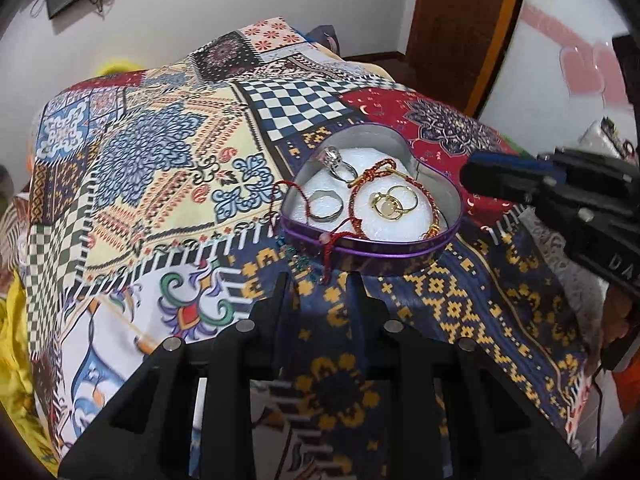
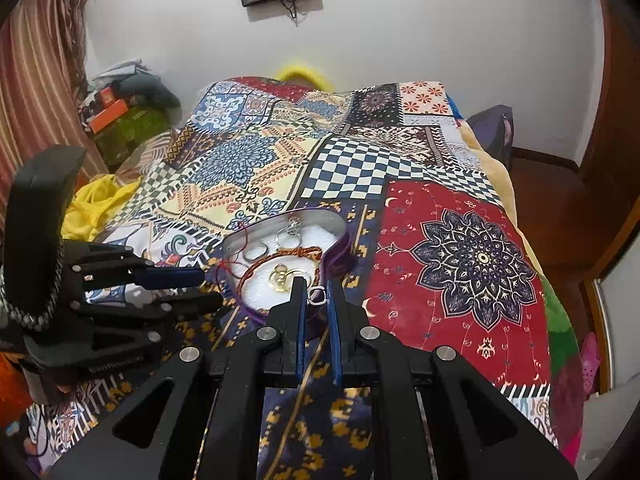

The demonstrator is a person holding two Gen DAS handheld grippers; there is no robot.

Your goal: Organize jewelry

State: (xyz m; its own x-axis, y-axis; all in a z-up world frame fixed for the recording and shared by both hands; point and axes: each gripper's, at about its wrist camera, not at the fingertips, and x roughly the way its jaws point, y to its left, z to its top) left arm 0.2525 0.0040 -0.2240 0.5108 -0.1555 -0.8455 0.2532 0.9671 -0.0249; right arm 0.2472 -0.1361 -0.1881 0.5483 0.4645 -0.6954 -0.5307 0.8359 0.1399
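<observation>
On patchwork bedspread (image 1: 168, 168), heart tin (image 1: 400, 254) holds rings and red bracelet (image 1: 362, 184). Right gripper (image 2: 314, 294) clamped on small ring (image 2: 318, 295) above near rim; left gripper (image 1: 320, 280) apart. Nearly done.

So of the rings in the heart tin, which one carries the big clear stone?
The silver ring at the back of the heart-shaped tin. The plain silver band has no stone, and the gold rings are yellow.
</observation>
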